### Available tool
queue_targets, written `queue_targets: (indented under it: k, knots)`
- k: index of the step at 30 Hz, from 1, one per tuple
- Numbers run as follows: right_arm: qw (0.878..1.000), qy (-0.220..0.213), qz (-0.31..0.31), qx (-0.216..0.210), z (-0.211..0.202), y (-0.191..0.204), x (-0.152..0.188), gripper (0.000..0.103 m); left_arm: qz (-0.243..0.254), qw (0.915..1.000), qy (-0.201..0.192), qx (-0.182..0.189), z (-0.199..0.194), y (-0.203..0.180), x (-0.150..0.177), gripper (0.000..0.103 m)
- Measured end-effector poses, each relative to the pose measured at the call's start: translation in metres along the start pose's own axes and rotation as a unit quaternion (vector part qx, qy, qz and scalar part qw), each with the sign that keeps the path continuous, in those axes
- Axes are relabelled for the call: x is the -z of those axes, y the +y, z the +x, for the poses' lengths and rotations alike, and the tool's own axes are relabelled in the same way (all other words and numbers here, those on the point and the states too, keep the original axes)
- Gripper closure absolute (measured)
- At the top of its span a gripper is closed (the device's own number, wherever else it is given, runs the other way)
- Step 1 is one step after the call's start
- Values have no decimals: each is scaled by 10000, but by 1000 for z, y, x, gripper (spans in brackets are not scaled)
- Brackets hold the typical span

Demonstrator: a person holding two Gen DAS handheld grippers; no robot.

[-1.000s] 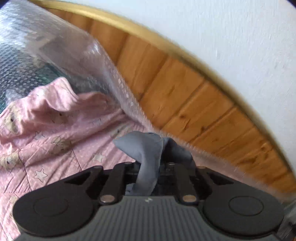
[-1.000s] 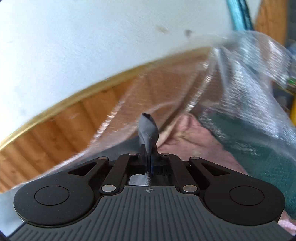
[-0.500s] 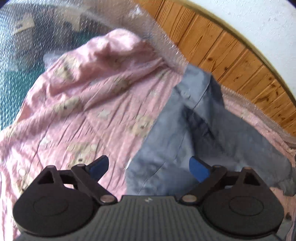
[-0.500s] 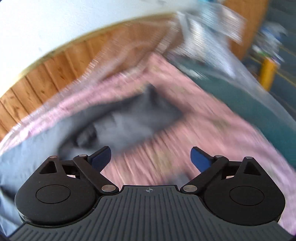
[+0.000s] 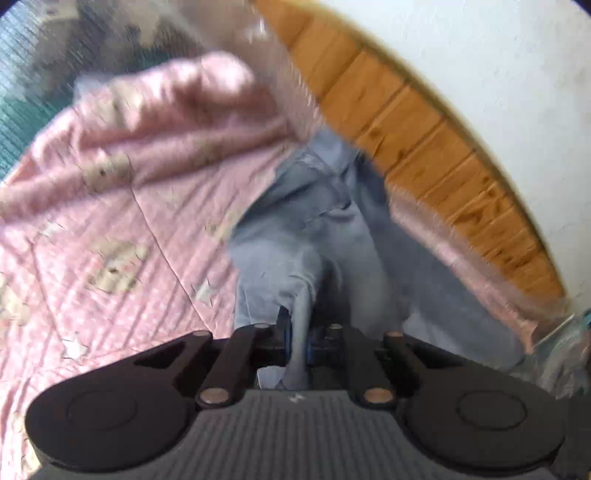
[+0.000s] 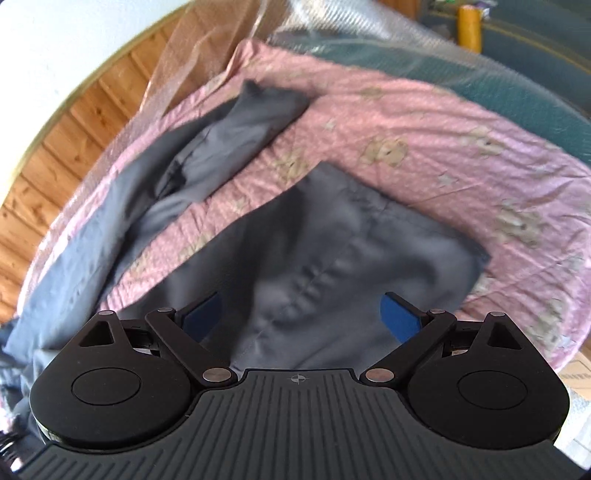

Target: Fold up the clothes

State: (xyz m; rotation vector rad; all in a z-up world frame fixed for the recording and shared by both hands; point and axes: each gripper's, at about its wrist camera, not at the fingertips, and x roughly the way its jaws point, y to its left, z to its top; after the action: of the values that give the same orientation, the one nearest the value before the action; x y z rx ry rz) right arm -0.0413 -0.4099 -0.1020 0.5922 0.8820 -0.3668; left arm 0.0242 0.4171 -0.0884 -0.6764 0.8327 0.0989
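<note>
A grey-blue shirt (image 6: 332,266) lies spread on a pink patterned quilt (image 6: 424,140). One sleeve (image 6: 243,129) stretches toward the far left corner. In the left wrist view the shirt (image 5: 314,229) lies along the quilt's right side. My left gripper (image 5: 298,339) is shut on a fold of the shirt, and the cloth rises between the fingers. My right gripper (image 6: 301,314) is open and empty, low over the shirt's body, blue pads (image 6: 400,317) showing on either side.
A wooden headboard (image 5: 424,129) and white wall (image 5: 498,74) run along the quilt's right side in the left wrist view. Clear bubble wrap (image 6: 332,26) covers a green surface (image 6: 480,81) beyond the quilt. A yellow object (image 6: 470,26) stands at the back.
One second ago both grippers held the shirt up. Half a second ago both were open over it. Now my left gripper has shut on a fold again; the right stays open, closer to the shirt.
</note>
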Motion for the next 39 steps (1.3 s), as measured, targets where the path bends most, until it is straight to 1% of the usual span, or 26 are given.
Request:
queue_targets:
  k: [2,4,5,8,9,10,11,12,13,16,19,21,22,23,25,27,28,29,30,31,32,33,34,37,38,39]
  knots:
    - [9999,-129,96,20,-9,-9,3,4,-288,9994,-166,58,-43,28,7,94]
    - [9996,-172,204,62,-14,-18,6,4,-572,9973,320,-346,-41,65,27,94]
    - [9995,-110,287,54,-11,-22,9,4,-716,9942,613,-523,-35,80,36,93]
    - [9991,55,417,-24,-1,-21,9,4,-1007,9893,891,-574,-29,99,54,88]
    - [9992,80,382,-72,2,-16,6,4,-1093,9878,943,-583,-28,103,59,84]
    - [9993,83,330,-130,6,-10,2,4,-1144,9881,863,-555,-32,101,61,74]
    - [9994,82,279,-200,11,-1,-4,4,-1167,9889,769,-510,-37,96,62,60]
    - [9994,93,228,-262,17,8,-11,4,-1135,9898,691,-509,-42,90,64,54]
    - [9993,103,164,-313,23,18,-19,3,-1059,9909,623,-541,-47,85,64,45]
    - [9993,157,-126,-328,48,42,-46,2,-768,9934,497,-694,-61,71,68,44]
    - [9980,199,-598,71,83,46,-70,2,-701,9914,428,-1023,-78,67,80,44]
    - [9937,354,-977,411,110,40,-78,2,-806,9888,454,-1174,-87,67,90,44]
    - [9912,485,-1121,507,124,34,-81,2,-828,9881,475,-1205,-91,66,94,44]
    - [9889,623,-1248,505,137,27,-83,2,-816,9869,514,-1292,-92,63,98,44]
    - [9844,736,-1540,432,151,20,-83,2,-797,9846,577,-1446,-96,57,105,44]
    - [9789,819,-1839,359,164,13,-82,4,-812,9846,540,-1448,-97,46,110,44]
    - [9766,878,-1947,258,168,12,-81,14,-818,9849,502,-1441,-97,38,112,43]
    - [9744,945,-2036,128,169,12,-80,37,-825,9852,468,-1428,-98,31,115,44]
    - [9719,1012,-2124,-2,171,12,-80,54,-832,9855,448,-1410,-97,22,117,44]
    - [9701,1043,-2188,-133,170,14,-81,84,-828,9855,439,-1413,-95,14,119,43]
    - [9684,1057,-2241,-265,168,17,-84,103,-823,9857,425,-1404,-93,5,120,44]
    - [9666,1071,-2294,-398,167,20,-87,103,-810,9866,399,-1360,-91,-4,120,44]
    - [9653,981,-2360,-529,161,24,-91,103,-783,9872,368,-1338,-89,-13,120,44]
    - [9676,512,-2297,-917,138,35,-116,103,-715,9892,281,-1251,-85,-39,119,44]
    - [9683,445,-2274,-935,136,36,-123,97,-697,9896,254,-1235,-84,-48,120,43]
    - [9691,424,-2256,-906,137,35,-128,86,-676,9900,223,-1217,-83,-56,120,43]
